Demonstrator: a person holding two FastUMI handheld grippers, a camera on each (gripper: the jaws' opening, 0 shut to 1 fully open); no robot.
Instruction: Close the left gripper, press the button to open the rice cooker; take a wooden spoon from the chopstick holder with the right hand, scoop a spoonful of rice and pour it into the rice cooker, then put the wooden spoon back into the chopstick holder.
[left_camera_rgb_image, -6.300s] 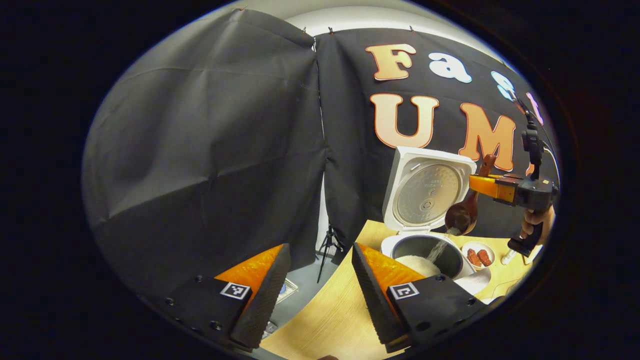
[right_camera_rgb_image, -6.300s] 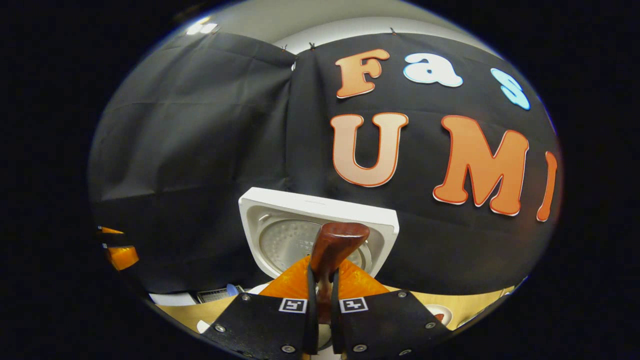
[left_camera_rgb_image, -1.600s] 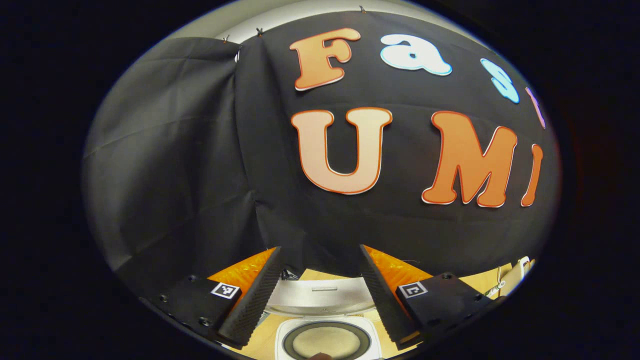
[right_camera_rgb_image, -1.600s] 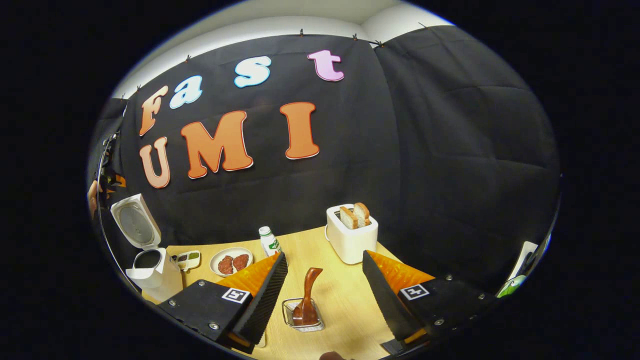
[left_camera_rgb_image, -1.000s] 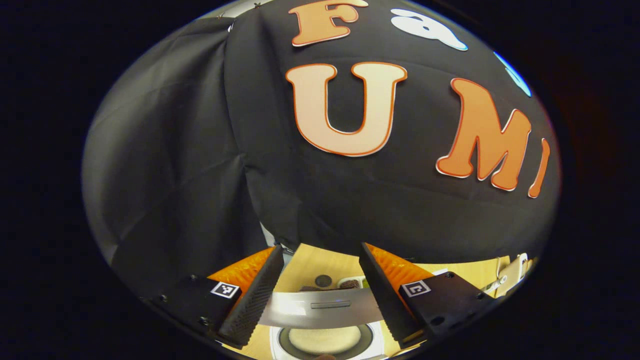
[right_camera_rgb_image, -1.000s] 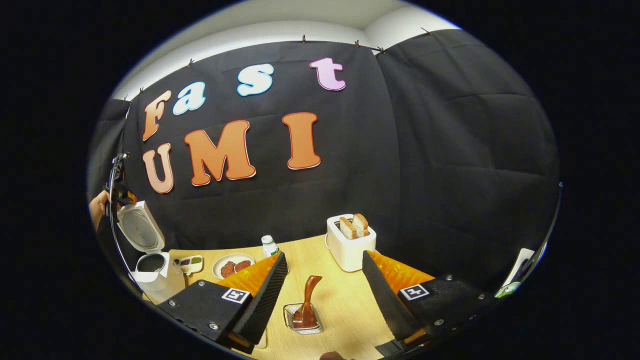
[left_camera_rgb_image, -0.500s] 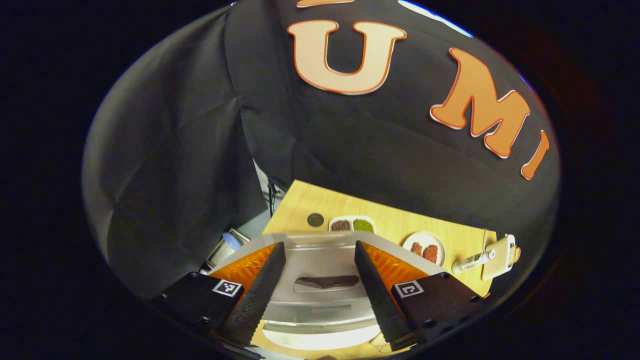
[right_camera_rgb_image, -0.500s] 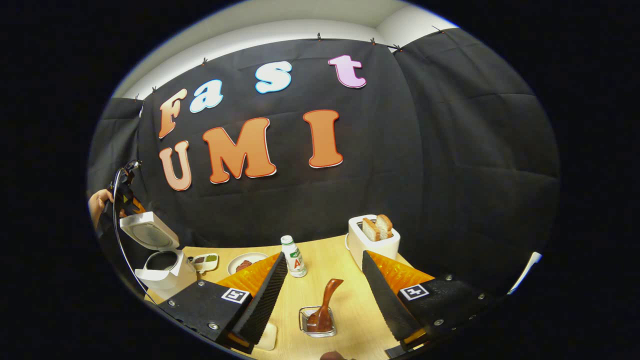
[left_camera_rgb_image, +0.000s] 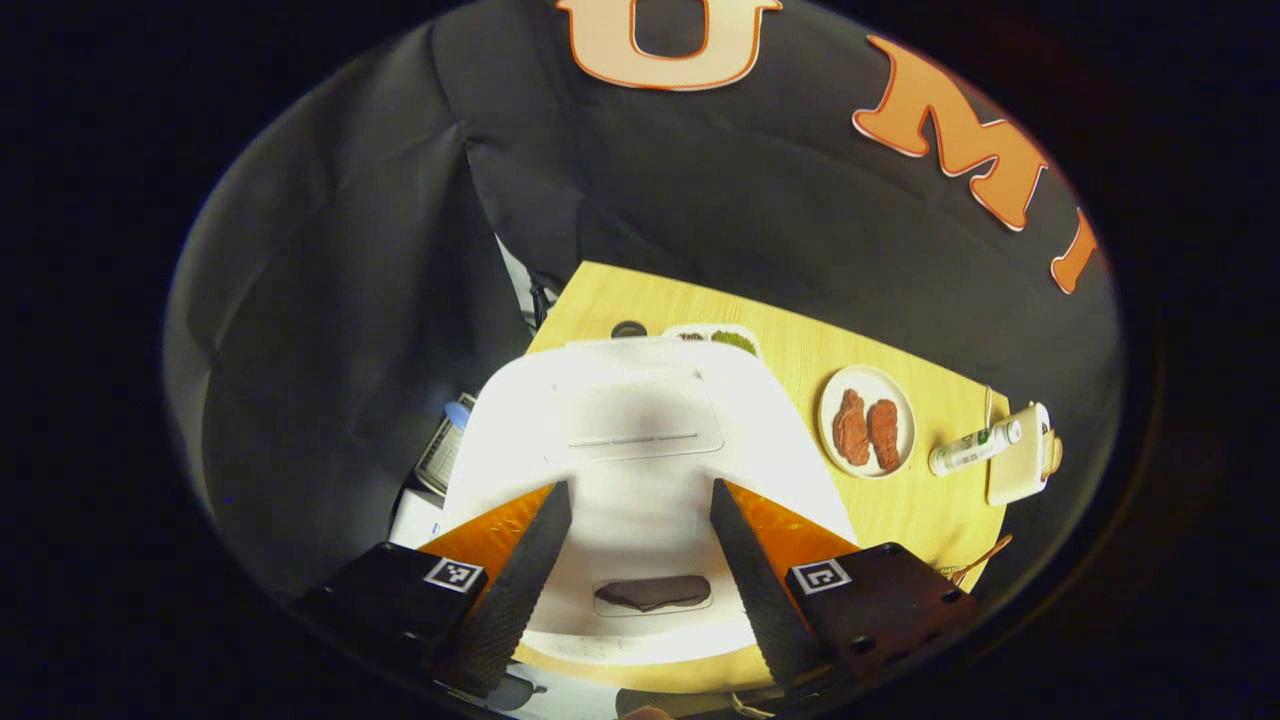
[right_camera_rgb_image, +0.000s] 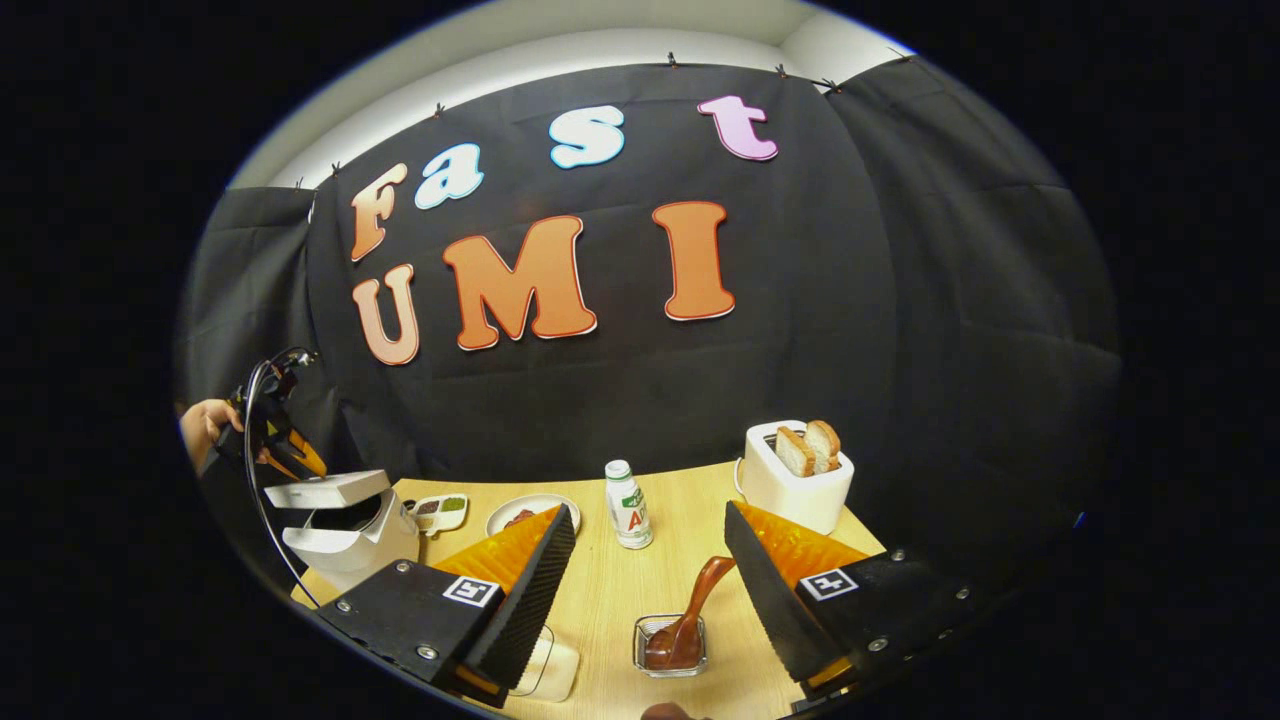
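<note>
The left gripper, jaws apart and empty, hovers over the white plastic rice cooker lid, nearly closed, which could slam or stay unlatched if pushed off-centre.

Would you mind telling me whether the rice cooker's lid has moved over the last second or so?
Yes. The lid has swung down from upright, almost flat over the cooker body, with the left gripper above it.

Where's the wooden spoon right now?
In the right gripper view, the wooden spoon stands in the chopstick holder on the table, between the open hand-held gripper's fingers, near the bottle.
</note>
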